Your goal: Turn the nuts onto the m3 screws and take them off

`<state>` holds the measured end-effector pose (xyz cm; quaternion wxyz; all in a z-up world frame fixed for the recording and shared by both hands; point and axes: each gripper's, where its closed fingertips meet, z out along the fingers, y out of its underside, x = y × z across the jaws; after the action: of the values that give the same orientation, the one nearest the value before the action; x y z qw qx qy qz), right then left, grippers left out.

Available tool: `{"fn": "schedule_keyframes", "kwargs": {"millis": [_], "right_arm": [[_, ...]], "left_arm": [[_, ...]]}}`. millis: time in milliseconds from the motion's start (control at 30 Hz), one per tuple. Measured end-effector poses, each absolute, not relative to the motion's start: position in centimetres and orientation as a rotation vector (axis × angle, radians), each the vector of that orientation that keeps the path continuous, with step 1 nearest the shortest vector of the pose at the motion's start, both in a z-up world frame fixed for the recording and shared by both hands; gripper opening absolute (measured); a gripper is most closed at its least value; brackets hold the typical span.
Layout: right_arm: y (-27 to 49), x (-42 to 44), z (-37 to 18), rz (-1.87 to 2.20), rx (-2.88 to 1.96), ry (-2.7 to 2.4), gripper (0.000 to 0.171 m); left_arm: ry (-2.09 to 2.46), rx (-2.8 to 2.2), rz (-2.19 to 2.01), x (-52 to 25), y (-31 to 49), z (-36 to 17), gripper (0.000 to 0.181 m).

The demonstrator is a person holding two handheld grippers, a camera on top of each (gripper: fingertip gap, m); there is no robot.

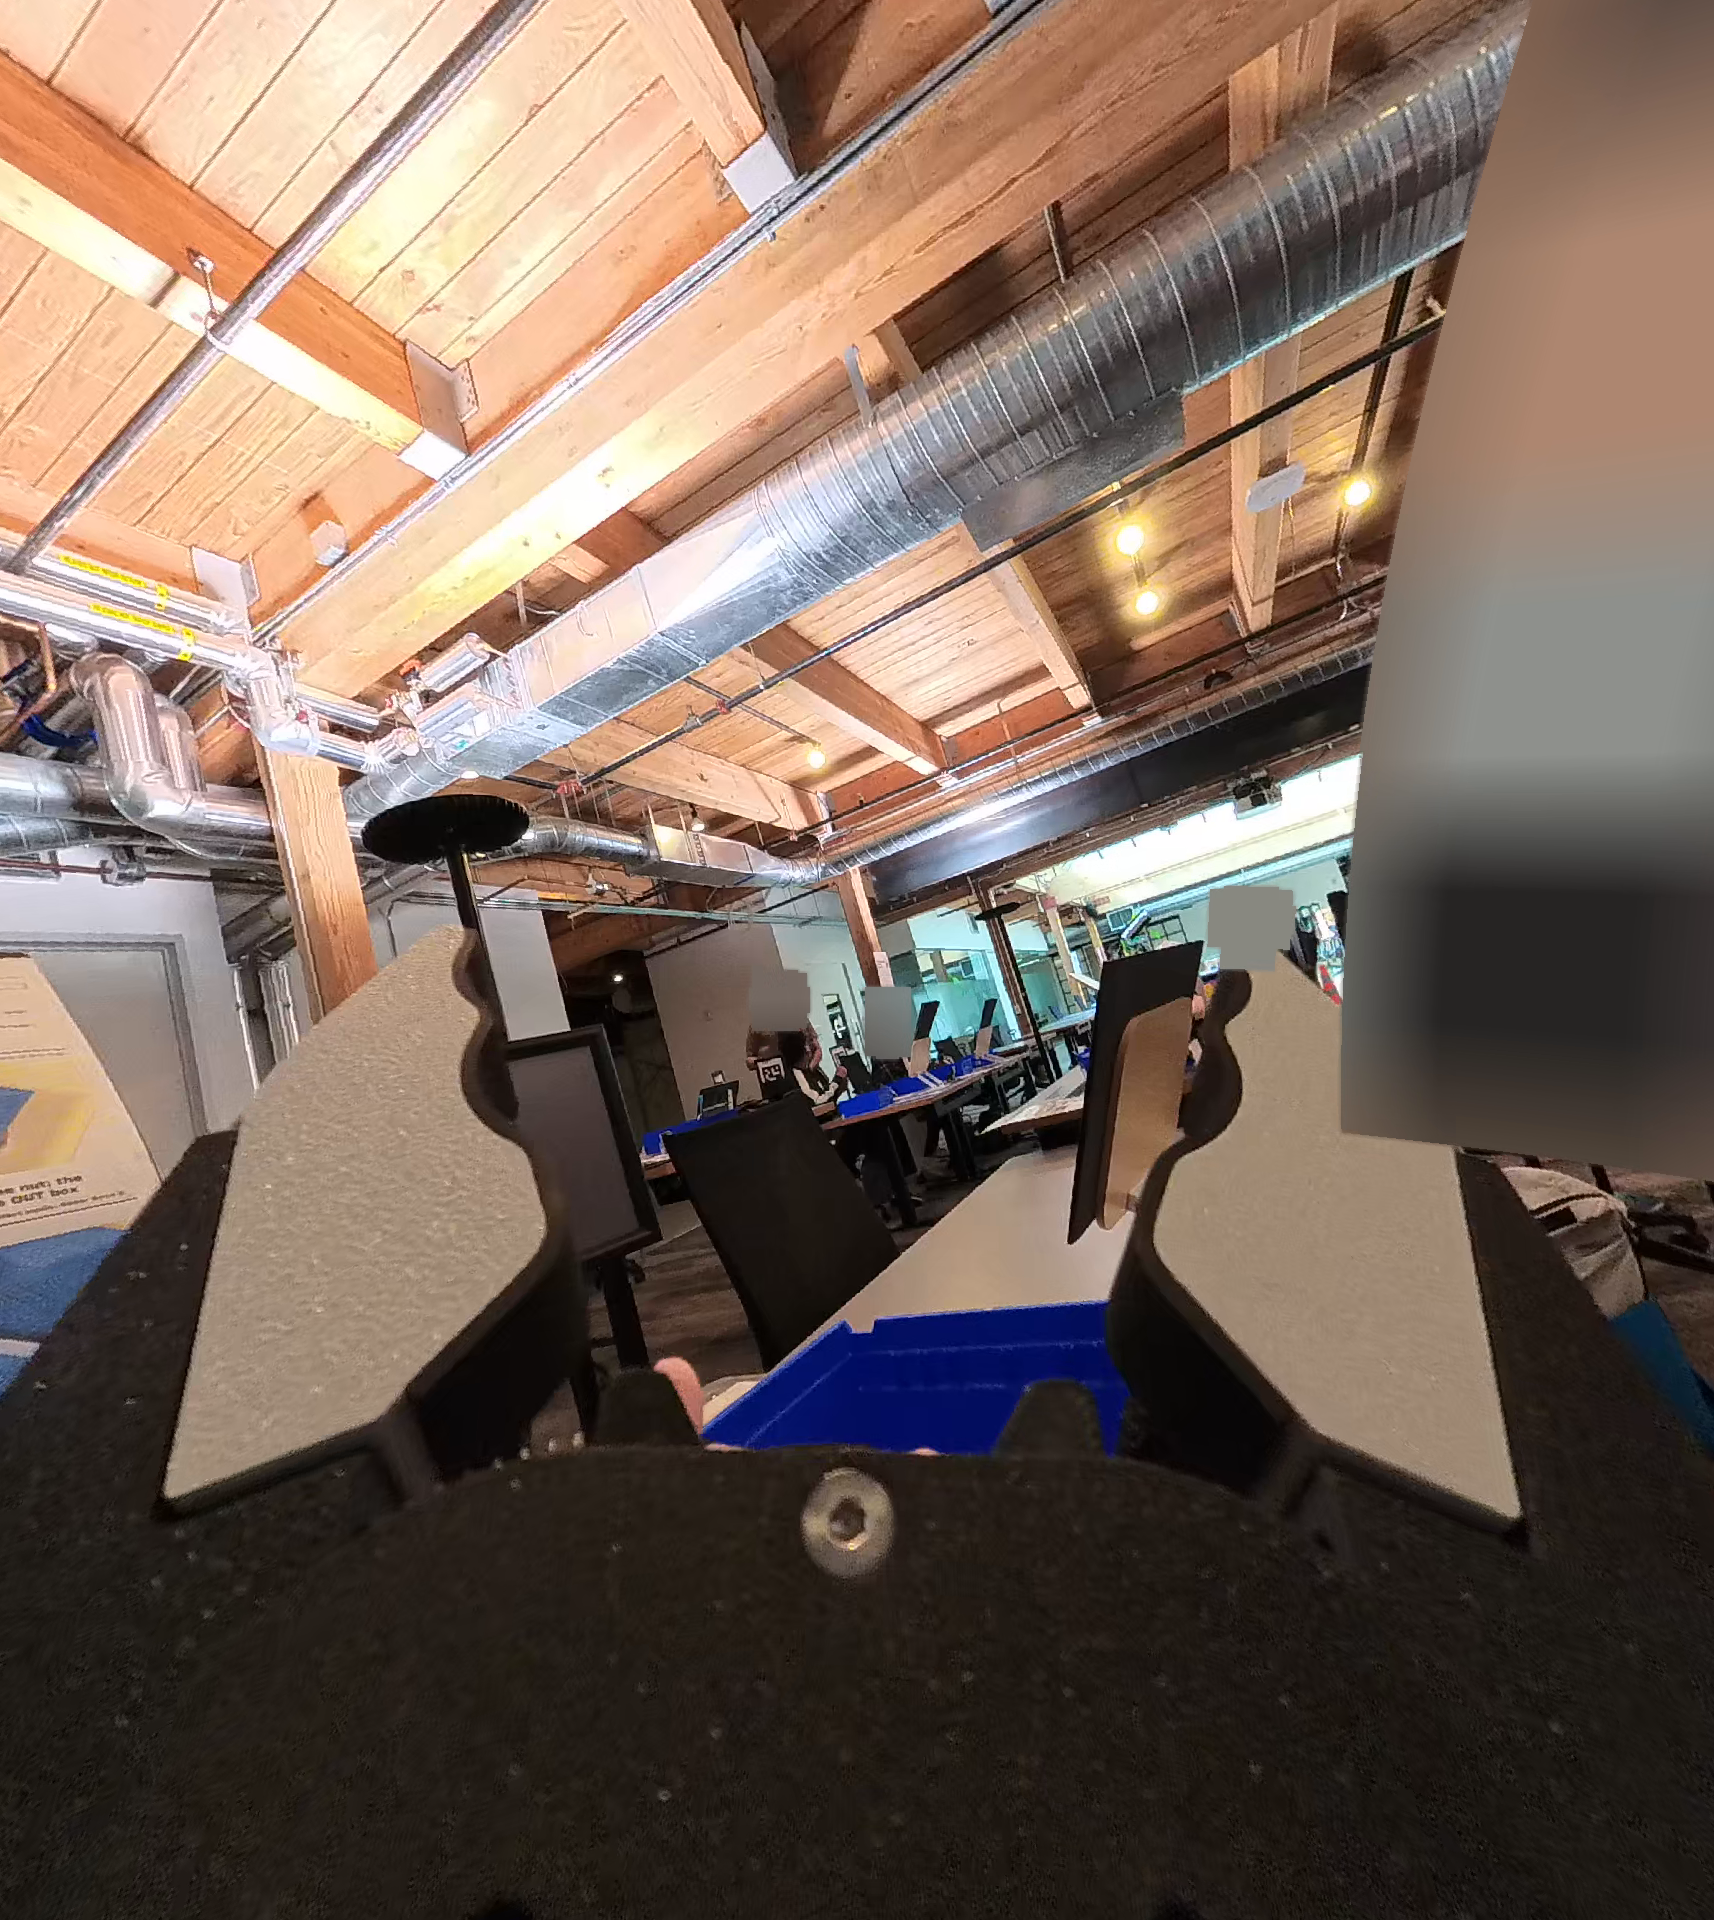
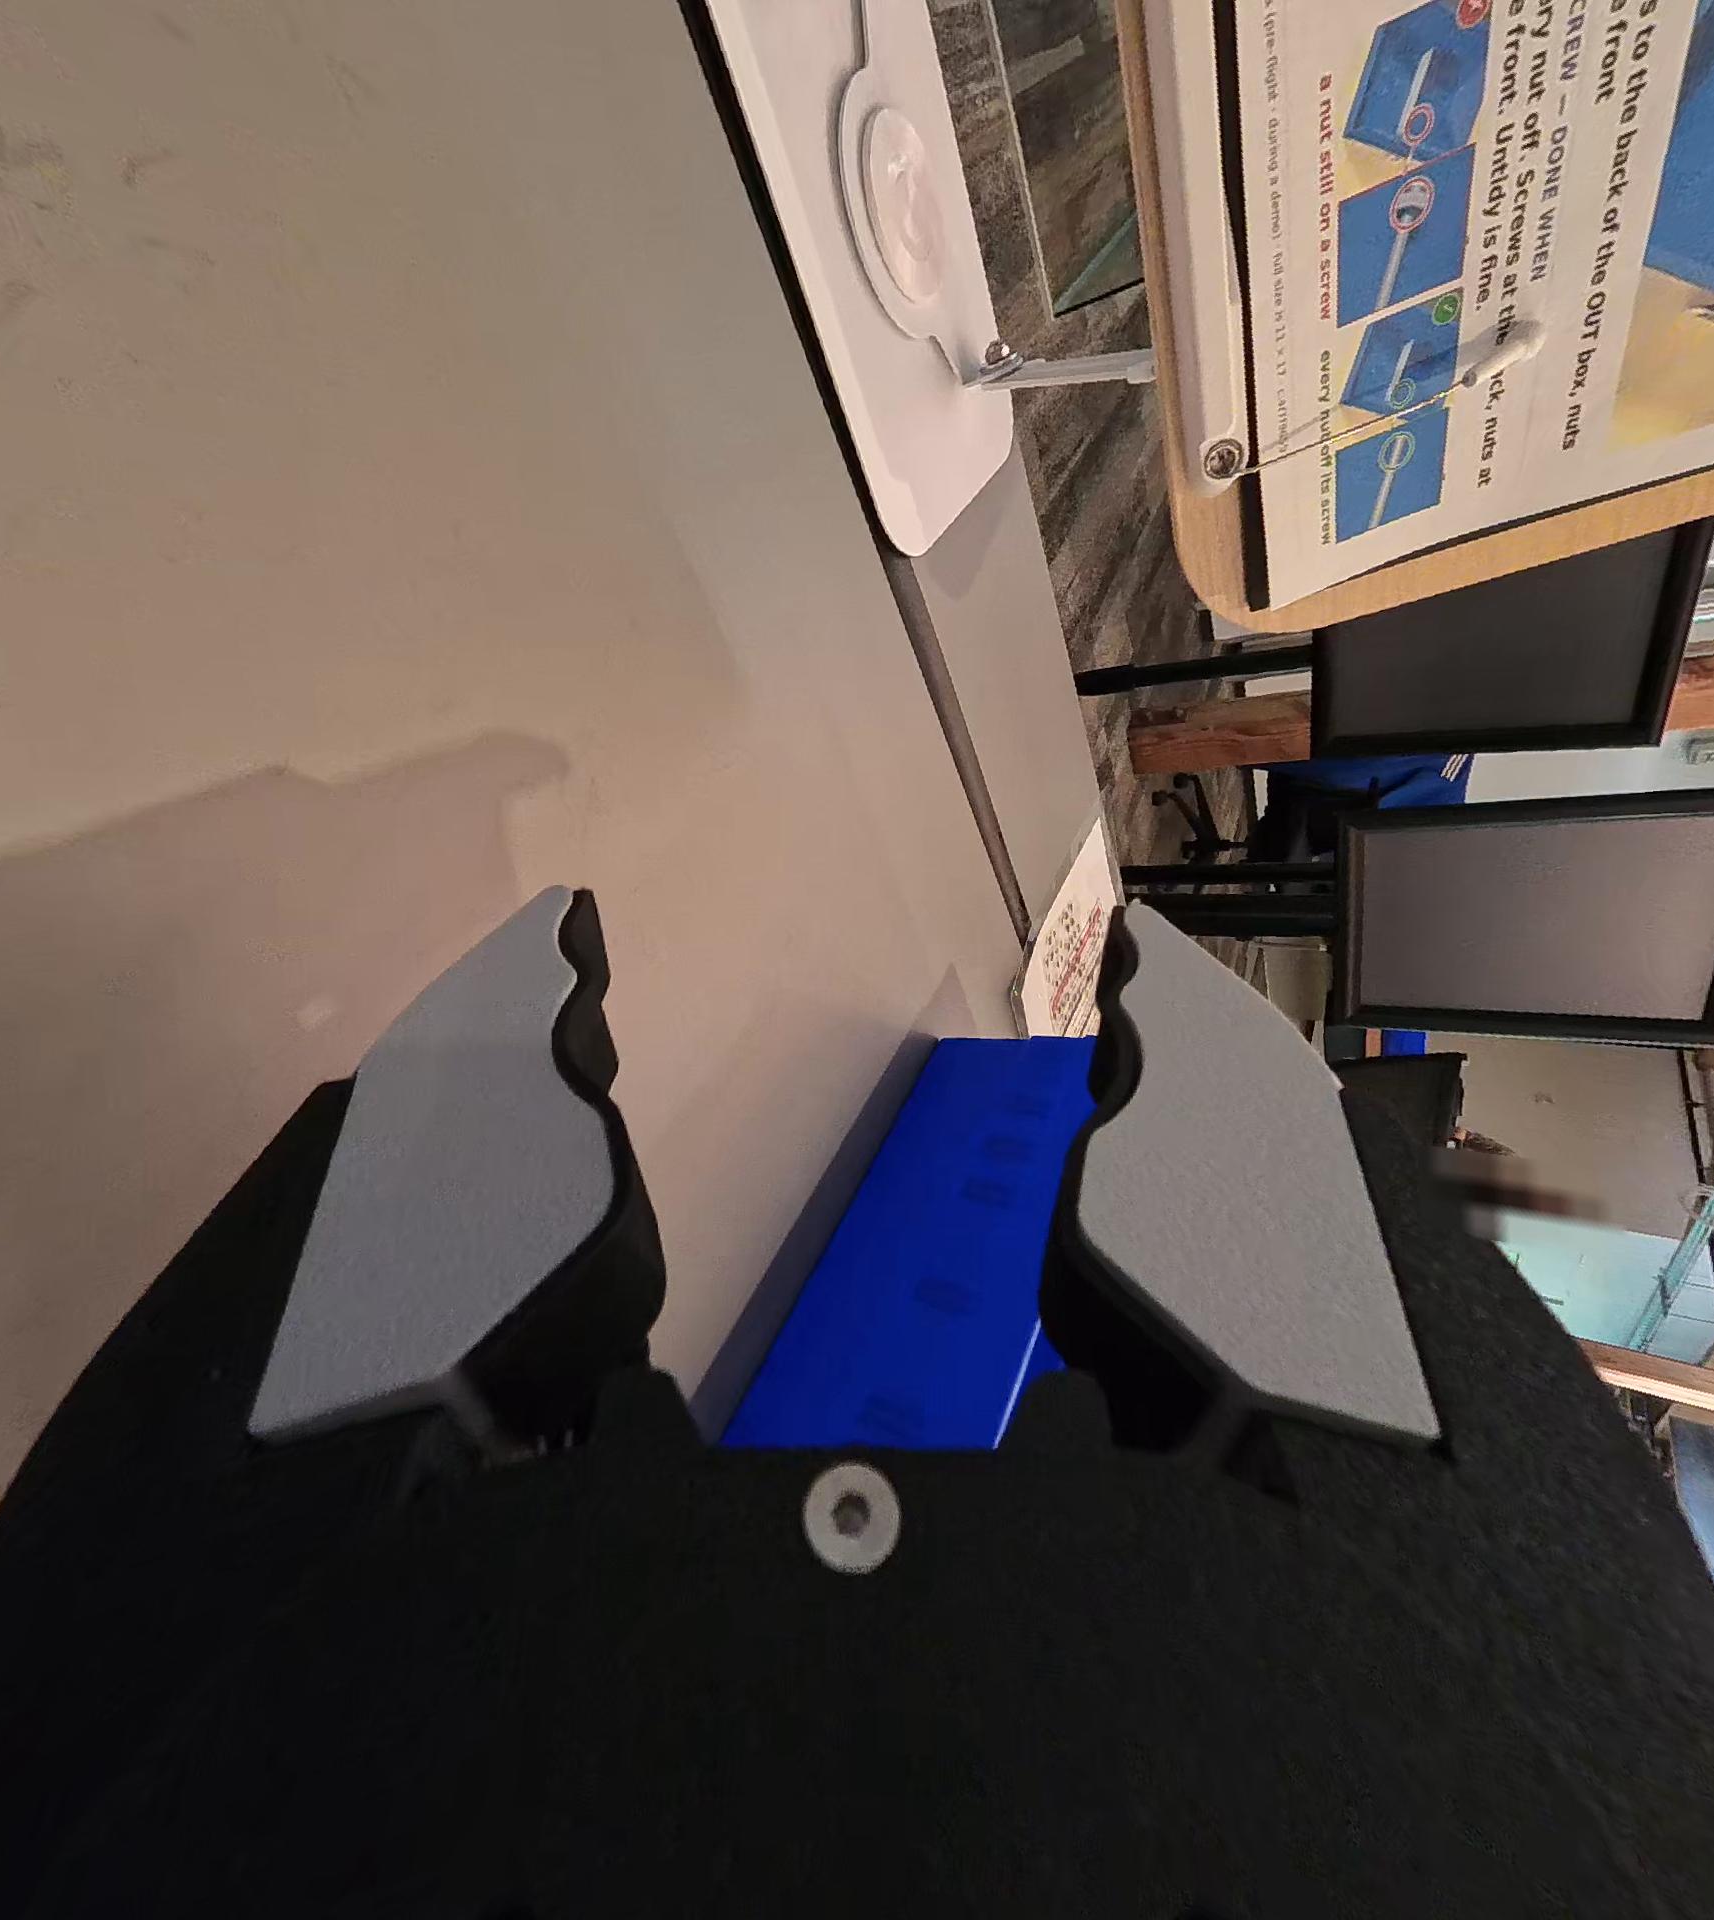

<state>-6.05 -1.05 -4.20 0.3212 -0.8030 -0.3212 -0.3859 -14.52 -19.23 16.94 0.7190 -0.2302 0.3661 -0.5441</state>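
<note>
No nut or screw shows in either view. My left gripper (image 1: 848, 977) is open and empty, tilted up toward the ceiling, with a blue bin (image 1: 936, 1371) low between its fingers. My right gripper (image 2: 848, 925) is open and empty, rolled on its side over the grey table (image 2: 313, 520). A blue bin (image 2: 926, 1268) lies between its fingers, close to the gripper body. What the bins hold is hidden.
A white pad (image 2: 894, 270) lies at the table's far edge. An instruction poster on a board (image 2: 1455, 260) and framed panels (image 2: 1559, 914) stand beyond. A black chair (image 1: 780, 1216), a poster (image 1: 1, 1143) at left and people at far desks show in the left wrist view. Tip to tip, the grippers are about 30 cm apart.
</note>
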Motion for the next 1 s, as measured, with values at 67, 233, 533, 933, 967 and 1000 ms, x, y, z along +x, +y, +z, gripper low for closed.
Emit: {"fn": "schedule_keyframes", "kwargs": {"millis": [67, 233, 533, 933, 967, 1000], "right_arm": [[-1.0, -6.1, -4.4, -1.006, -2.115, -0.850, 0.090], [-0.9, -6.1, -4.3, -0.995, -2.109, -0.855, 0.090], [-0.1, -4.9, -2.9, -0.909, -2.065, -0.782, 0.090], [2.9, 0.0, -0.6, -0.509, -1.902, -0.482, 0.087], [2.9, -0.3, -0.1, -0.424, -1.875, -0.460, 0.086], [2.8, -0.8, 0.4, -0.335, -1.852, -0.448, 0.084]], "left_arm": [[0.797, -0.504, -1.226, -14.9, -19.6, 17.4, 0.127], [0.787, -0.393, -1.182, -17.2, -22.1, 19.9, 0.125], [0.726, -0.398, -1.072, -20.7, -20.3, 23.0, 0.121], [0.767, -1.240, -0.535, -22.4, 0.8, 14.8, 0.101], [0.785, -1.305, -0.519, -22.9, 1.7, 14.0, 0.097], [0.806, -1.364, -0.505, -23.7, 2.3, 13.4, 0.091]]}}
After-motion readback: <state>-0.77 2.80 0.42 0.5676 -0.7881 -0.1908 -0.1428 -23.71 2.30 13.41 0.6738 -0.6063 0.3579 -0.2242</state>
